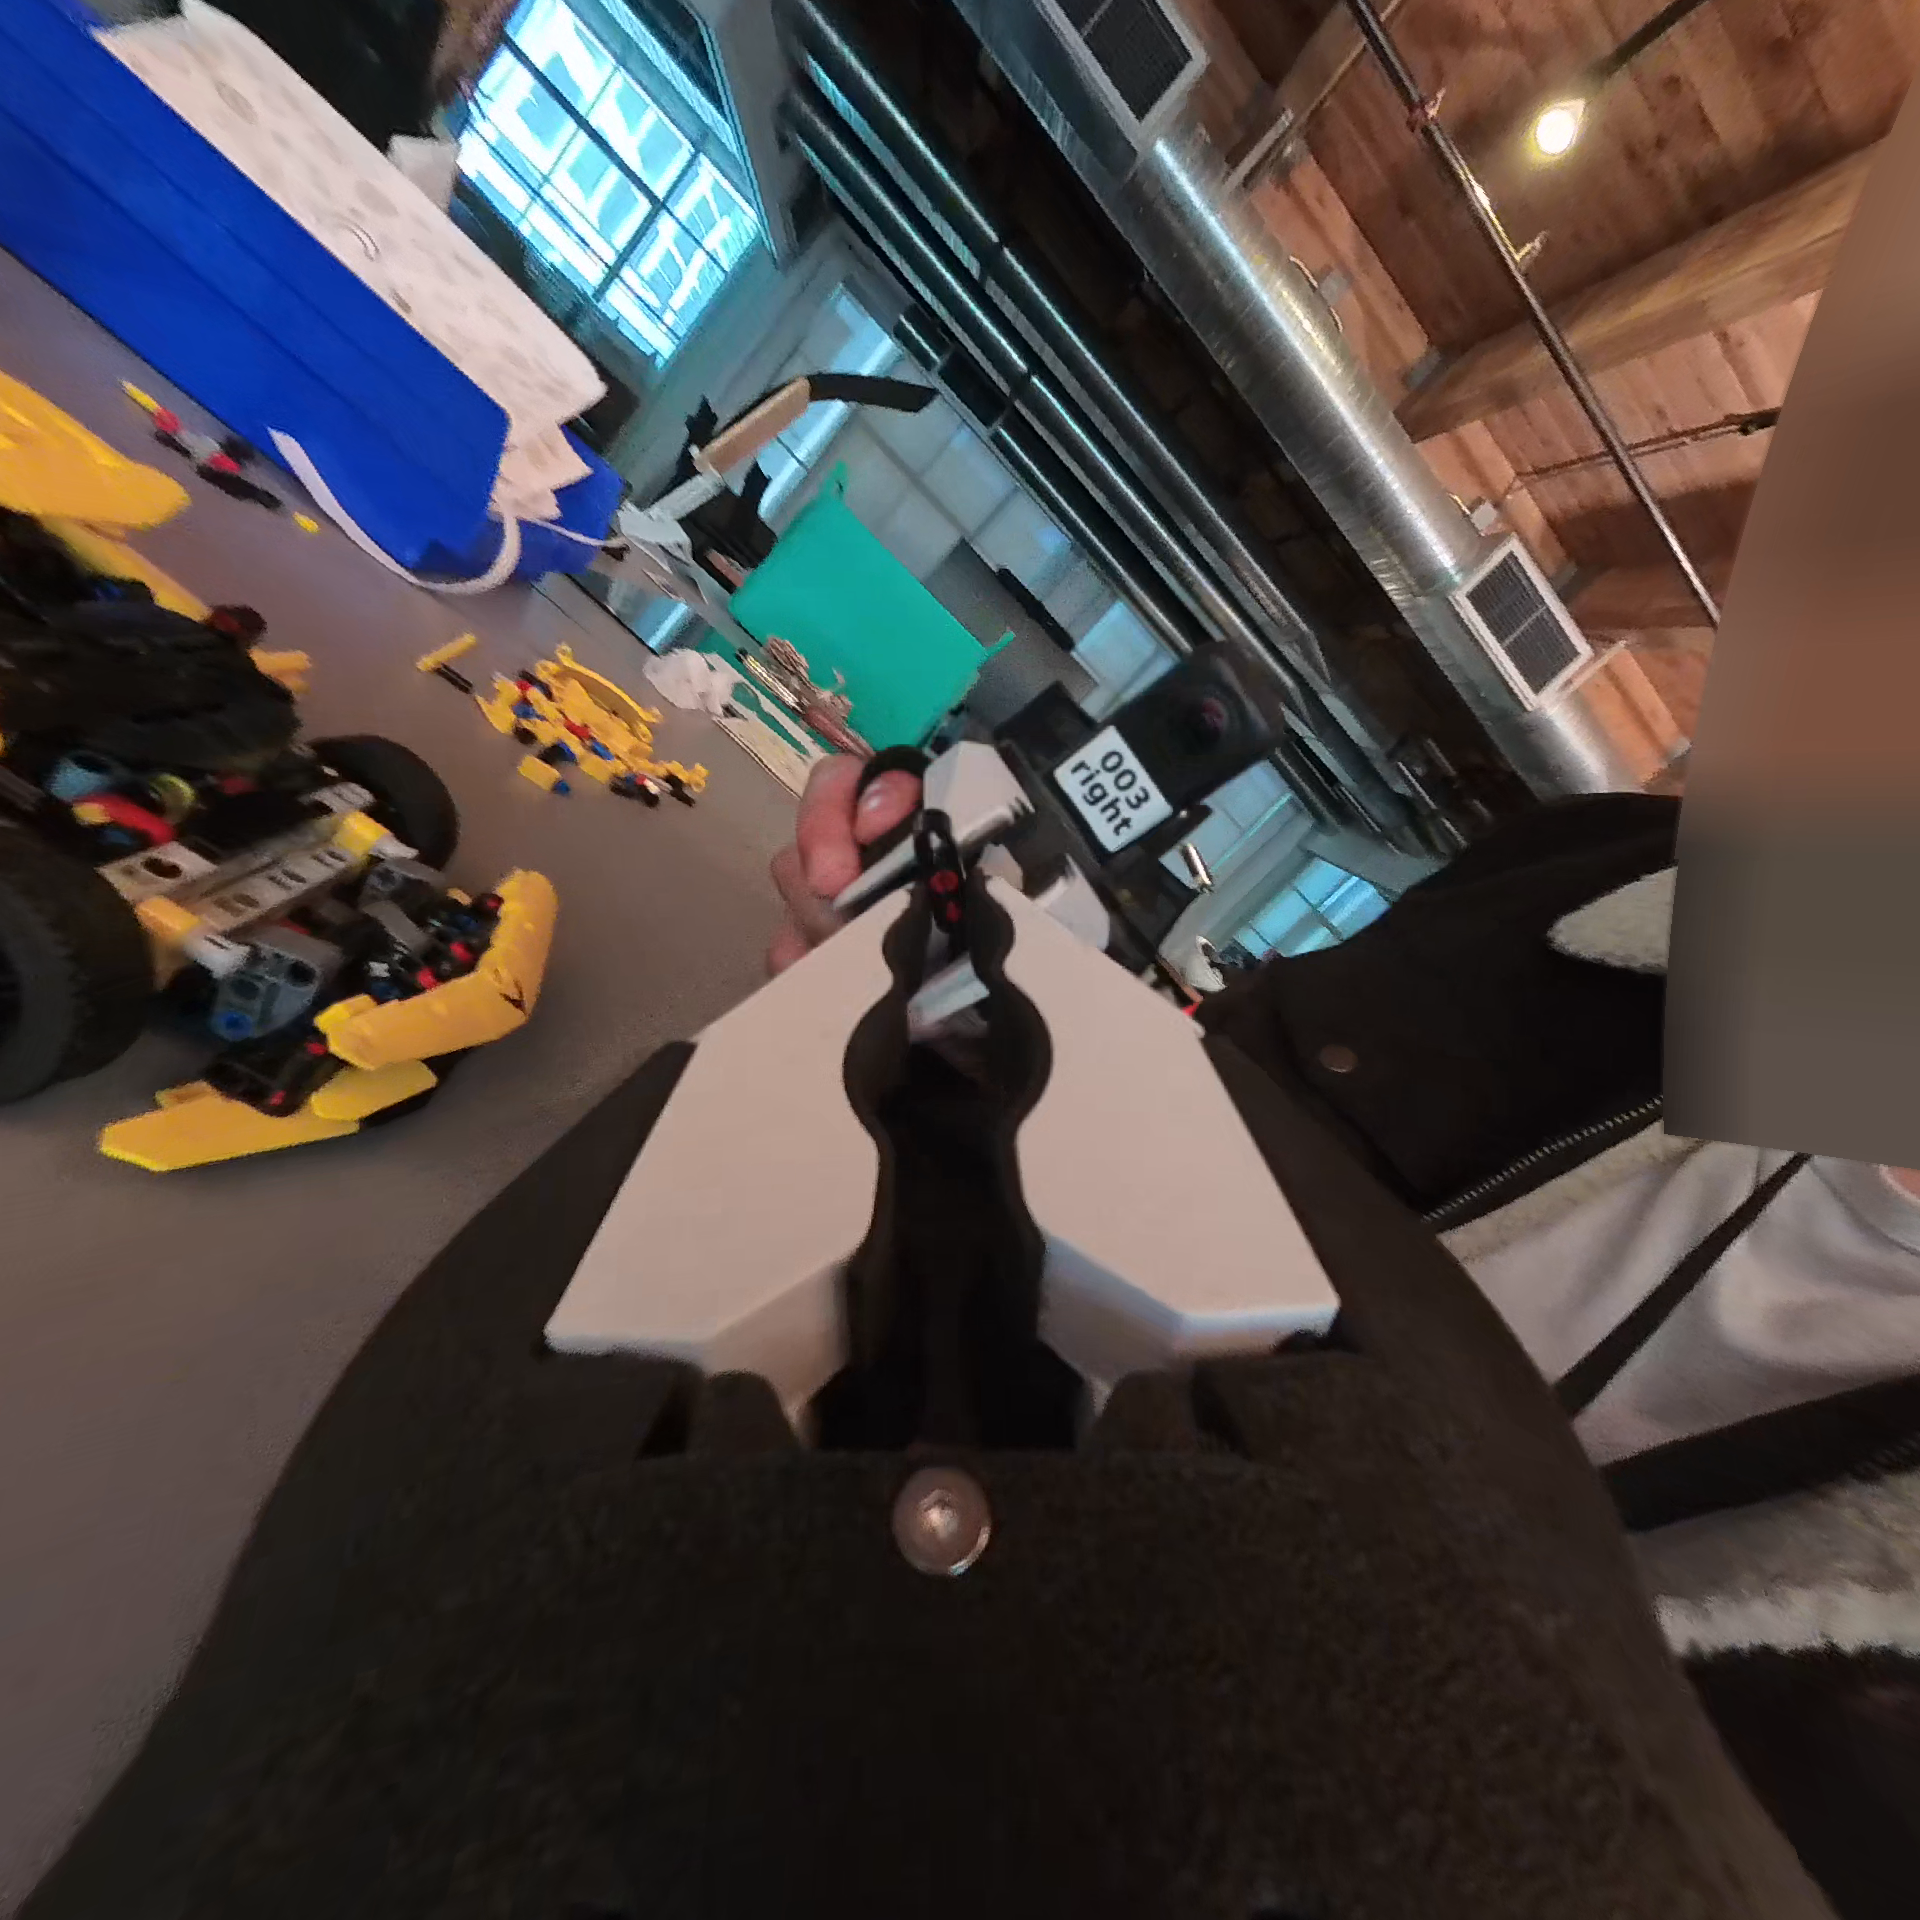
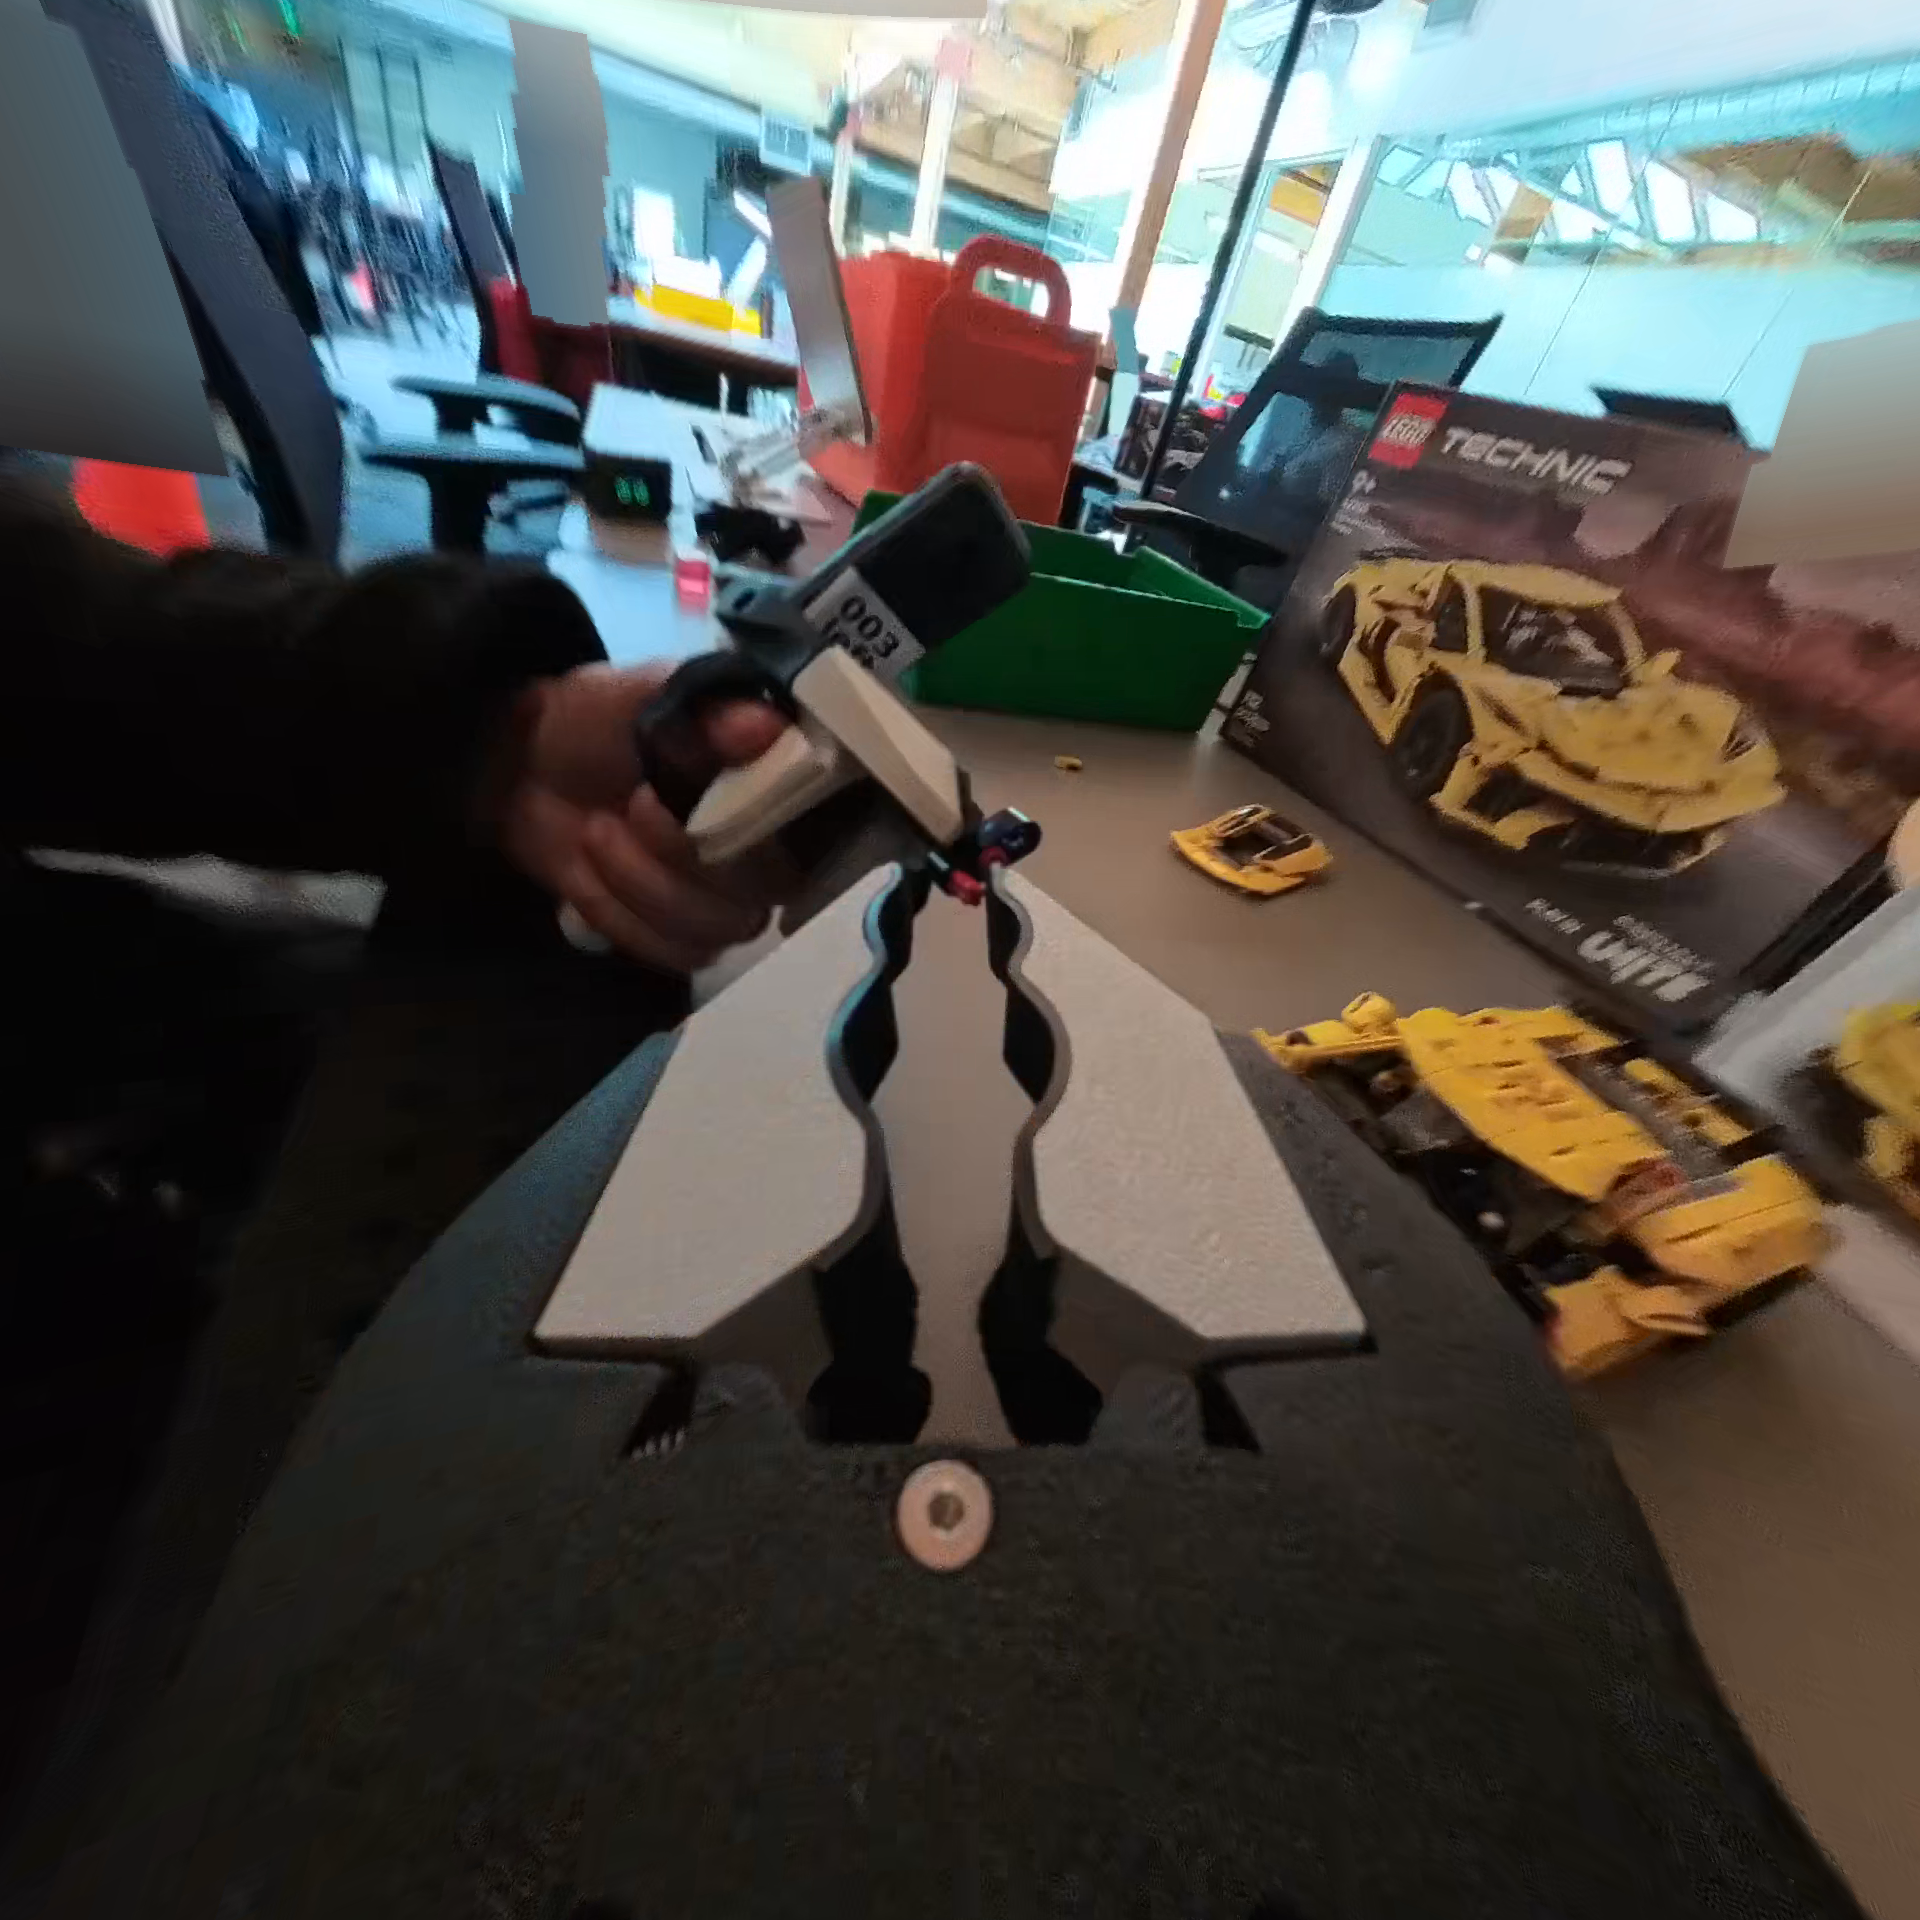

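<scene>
A small black brick piece with red pins (image 1: 940, 883) is held in the air between both grippers. My left gripper (image 1: 942, 909) is shut on it at its fingertips. The right gripper's white fingers (image 1: 925, 847) meet it head-on, held by a hand (image 1: 821, 847). In the right wrist view, my right gripper (image 2: 945, 888) has its tips closed narrowly around the same piece (image 2: 982, 857), with table showing through the gap lower down. The left gripper's white finger (image 2: 883, 738) comes in from the upper left, held by a hand (image 2: 613, 821).
A partly built yellow and black brick car (image 1: 260, 914) stands on the grey table, with loose yellow pieces (image 1: 582, 727) and a blue bag (image 1: 260, 291) behind. The right view shows a green bin (image 2: 1081, 644), the set's box (image 2: 1538, 675), a small yellow sub-assembly (image 2: 1252, 847) and the car (image 2: 1538, 1153). Only a small space, under 4 cm, lies between the two pairs of fingers.
</scene>
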A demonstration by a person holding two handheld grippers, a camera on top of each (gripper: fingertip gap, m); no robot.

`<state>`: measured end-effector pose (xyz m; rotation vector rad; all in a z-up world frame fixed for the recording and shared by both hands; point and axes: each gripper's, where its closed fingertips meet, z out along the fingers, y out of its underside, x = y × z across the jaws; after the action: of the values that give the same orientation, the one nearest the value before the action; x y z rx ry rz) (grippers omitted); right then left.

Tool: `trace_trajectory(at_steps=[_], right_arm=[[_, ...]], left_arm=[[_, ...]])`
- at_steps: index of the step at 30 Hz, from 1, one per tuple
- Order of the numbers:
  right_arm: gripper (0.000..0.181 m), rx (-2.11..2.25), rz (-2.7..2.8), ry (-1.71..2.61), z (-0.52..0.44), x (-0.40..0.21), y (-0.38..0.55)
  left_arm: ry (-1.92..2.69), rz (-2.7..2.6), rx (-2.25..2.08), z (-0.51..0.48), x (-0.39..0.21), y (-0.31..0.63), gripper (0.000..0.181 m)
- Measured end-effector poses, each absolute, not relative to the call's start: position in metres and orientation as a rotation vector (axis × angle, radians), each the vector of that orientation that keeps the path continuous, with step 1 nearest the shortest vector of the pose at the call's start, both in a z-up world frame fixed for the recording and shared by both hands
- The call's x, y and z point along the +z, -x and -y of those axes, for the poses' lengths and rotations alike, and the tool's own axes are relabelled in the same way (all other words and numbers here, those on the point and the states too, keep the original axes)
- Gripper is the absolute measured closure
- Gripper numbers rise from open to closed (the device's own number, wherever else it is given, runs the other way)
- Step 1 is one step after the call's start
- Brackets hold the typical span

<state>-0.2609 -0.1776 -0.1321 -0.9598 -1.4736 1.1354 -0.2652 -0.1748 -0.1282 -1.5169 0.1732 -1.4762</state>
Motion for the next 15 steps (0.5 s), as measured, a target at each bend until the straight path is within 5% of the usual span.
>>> trace_trajectory(at_steps=[15], right_arm=[[0.178, 1.042, 1.618, 0.877, 0.187, -0.144, 0.247]], left_arm=[[1.57, -0.29, -1.542, 0.185, -0.134, 0.246, 0.175]])
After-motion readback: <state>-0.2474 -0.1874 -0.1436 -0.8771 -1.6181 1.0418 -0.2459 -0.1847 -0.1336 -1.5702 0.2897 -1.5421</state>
